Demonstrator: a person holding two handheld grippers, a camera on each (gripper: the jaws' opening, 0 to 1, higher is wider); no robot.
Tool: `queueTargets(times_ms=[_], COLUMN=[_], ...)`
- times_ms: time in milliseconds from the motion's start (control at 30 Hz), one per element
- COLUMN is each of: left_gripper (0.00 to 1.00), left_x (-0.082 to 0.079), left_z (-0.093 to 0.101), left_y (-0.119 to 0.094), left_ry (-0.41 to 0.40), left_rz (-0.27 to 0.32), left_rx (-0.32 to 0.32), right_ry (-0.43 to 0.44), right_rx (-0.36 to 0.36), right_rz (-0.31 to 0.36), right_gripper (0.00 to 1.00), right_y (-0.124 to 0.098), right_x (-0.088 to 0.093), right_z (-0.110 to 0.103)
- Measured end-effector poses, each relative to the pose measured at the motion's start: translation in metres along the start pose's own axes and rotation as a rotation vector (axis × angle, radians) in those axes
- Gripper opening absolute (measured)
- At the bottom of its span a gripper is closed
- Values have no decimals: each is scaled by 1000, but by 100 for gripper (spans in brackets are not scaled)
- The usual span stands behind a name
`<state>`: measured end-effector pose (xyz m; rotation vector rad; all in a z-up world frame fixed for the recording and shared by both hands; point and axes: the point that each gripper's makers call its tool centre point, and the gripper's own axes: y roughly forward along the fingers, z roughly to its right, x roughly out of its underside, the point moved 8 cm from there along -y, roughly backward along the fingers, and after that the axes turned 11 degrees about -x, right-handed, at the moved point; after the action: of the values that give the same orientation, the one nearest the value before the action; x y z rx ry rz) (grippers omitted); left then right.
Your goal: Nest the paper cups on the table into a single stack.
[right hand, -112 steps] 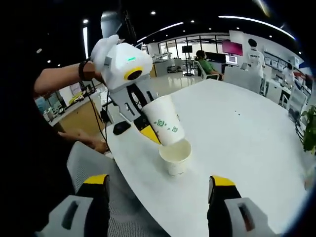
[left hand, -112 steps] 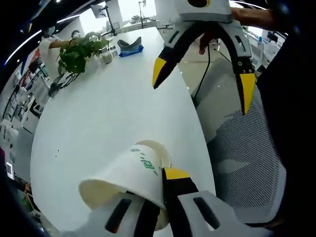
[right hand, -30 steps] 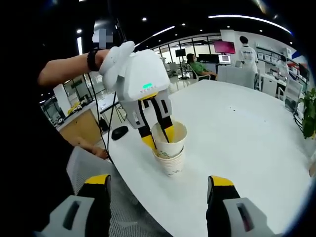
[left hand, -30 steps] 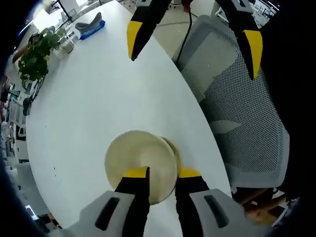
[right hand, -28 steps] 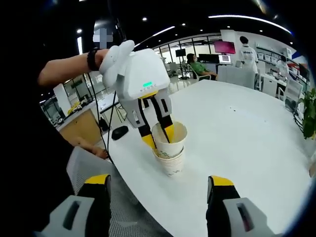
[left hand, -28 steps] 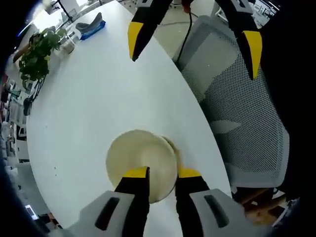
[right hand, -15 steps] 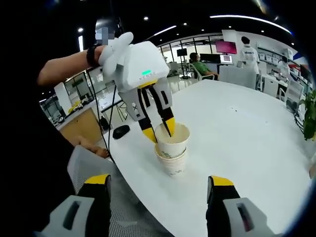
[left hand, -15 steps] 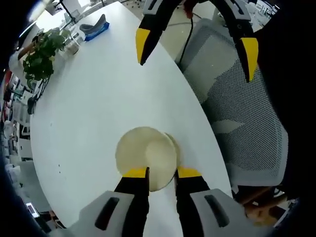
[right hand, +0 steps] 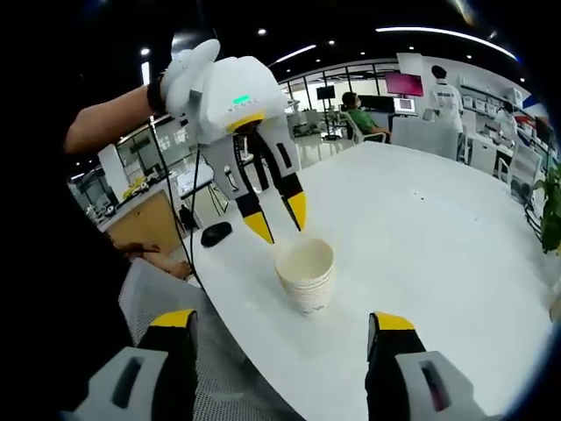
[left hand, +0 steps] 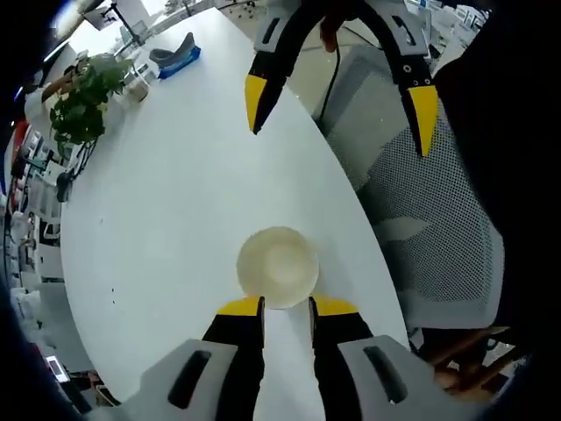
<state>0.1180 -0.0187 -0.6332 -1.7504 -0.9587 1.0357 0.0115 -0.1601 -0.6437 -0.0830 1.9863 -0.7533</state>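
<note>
Where the paper cups (right hand: 305, 274) are concerned, they stand nested as one upright stack on the white counter (right hand: 438, 237), close to its curved near edge; seen from above in the left gripper view, the stack (left hand: 278, 267) shows as a single round mouth, so the count of cups cannot be told there, though several rims show in the right gripper view. Left gripper (right hand: 273, 218): hangs above and just beside the stack, apart from it, jaws a little parted and holding nothing; its own yellow tips (left hand: 285, 305) frame the near side of the cup mouth. Right gripper (right hand: 276, 323): jaws spread wide, empty, low and short of the stack; from the left gripper view it (left hand: 337, 92) hangs over the counter edge. By the look of it the nesting is done and no loose cup is seen. Risks, as judged: the stack sits near the rim of the counter, so a jaw tip catching the top lip on the way out could tip it or drag it toward the edge; an unevenly seated top cup could lean. Surroundings: a grey mesh chair (left hand: 429, 219) pushed against the counter edge just below the stack; a potted plant (left hand: 81, 95) and a dark and blue object (left hand: 173, 53) at the far end, well apart; people and desks in the room beyond. Nothing stands between either gripper and the stack.
</note>
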Motion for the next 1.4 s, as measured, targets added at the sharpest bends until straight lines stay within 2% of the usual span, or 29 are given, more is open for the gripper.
queueTargets(times_ms=[100,333,533,667,767,833,900,1100,1200,1400], left_gripper=[19,31,39,42,50,56,60,66,68,74], left_x=[4,14,28,38,40,41,50,57,57,60], left_z=[-1,0,2,2,7,10,12,23,27,36], left_y=[-2,-6,-9,-8,-4,-3,7,23,28,45], left_ry=[-27,-110,-218,-315,-389,-394,-411,-508,-535,-595], left_rz=[16,64,109,168,210,214,215,255,285,311], left_rx=[-22,-55,-103,-135,-142,-148,-152,-153,-173,-189], right_ry=[-8,-15,-20,-35,-49,-63,-91,-110,-154,-130], right_rx=[-2,0,2,11,25,27,36,41,55,19], right_rz=[-1,-3,-4,-24,-36,-60,-103,-129,-200,-204], right_gripper=[80,79,78,77,74,74,73,69,69,66], right_y=[2,4,8,14,19,22,27,42,49,63], right_x=[-2,-3,-4,-3,-2,-1,1,6,12,10], right_z=[-1,4,8,14,21,23,30,49,60,68])
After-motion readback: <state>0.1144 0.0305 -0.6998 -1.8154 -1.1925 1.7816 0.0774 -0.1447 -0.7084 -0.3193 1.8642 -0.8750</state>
